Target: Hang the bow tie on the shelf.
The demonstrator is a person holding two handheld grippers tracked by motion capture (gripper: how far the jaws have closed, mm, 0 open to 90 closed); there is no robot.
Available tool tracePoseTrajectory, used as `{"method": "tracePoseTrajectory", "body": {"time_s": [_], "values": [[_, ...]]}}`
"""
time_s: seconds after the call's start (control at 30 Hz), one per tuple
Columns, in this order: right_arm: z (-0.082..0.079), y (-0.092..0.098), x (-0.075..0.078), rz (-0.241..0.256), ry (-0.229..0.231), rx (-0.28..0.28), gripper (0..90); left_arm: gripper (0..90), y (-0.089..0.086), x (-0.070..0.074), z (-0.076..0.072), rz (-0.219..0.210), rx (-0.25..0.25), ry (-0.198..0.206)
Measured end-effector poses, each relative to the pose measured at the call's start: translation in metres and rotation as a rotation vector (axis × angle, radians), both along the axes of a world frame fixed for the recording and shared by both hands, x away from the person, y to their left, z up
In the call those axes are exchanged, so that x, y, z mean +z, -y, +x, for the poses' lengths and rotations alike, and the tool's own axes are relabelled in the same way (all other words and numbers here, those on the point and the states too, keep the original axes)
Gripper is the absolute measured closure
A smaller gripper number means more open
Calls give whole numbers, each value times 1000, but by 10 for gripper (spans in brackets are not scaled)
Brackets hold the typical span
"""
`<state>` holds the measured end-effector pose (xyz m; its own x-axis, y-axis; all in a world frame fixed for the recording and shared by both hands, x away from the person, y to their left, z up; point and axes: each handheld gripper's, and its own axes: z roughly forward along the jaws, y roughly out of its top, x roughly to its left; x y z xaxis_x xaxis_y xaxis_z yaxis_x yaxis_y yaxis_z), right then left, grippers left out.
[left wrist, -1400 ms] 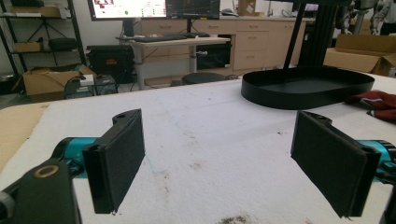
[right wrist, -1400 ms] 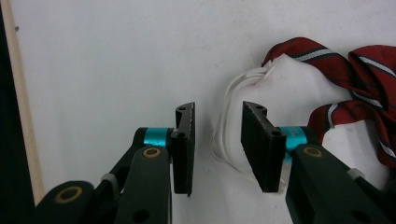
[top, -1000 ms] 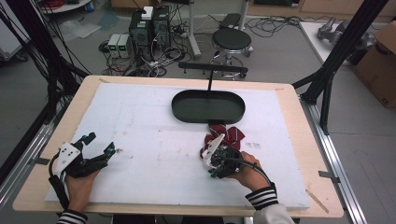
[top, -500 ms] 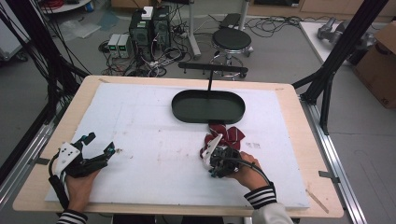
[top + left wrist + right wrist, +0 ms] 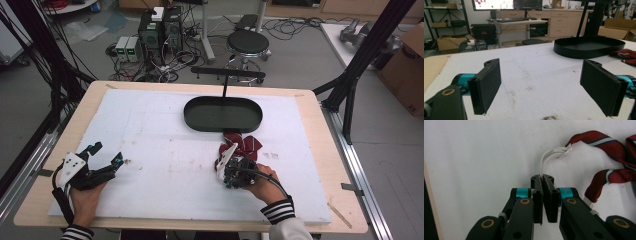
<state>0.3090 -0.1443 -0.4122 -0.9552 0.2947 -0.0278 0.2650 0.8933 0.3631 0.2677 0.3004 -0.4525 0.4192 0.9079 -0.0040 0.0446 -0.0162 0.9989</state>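
Right claw [image 5: 542,178] pinches the white cord [image 5: 547,157] of a red strap [image 5: 610,177] beside the black tray [image 5: 223,114]; left claw [image 5: 544,87] gapes empty.

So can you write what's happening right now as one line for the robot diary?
left gripper: open, resting on white mat | right gripper: shut on white cord of red striped strap | black tray: empty

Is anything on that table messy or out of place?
Mostly tidy. The red striped fabric lies crumpled beside the black tray, not in it, and the white mat has brownish smudges. The right gripper pinches the fabric's white loop.
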Motion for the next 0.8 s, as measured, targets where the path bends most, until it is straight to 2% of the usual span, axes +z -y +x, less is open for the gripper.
{"method": "tracePoseTrajectory", "body": {"time_s": [0.37,0.5,0.6,0.8], "values": [[-1,3,1,46,5,-10,866,174,0,0,0,2,-1,1],[-1,5,2,79,13,-35,868,174,0,0,0,2,-1,0],[-1,6,6,127,32,-39,868,174,0,0,0,0,0,0],[-2,11,19,250,100,-59,868,174,0,0,0,-1,1,0]]}}
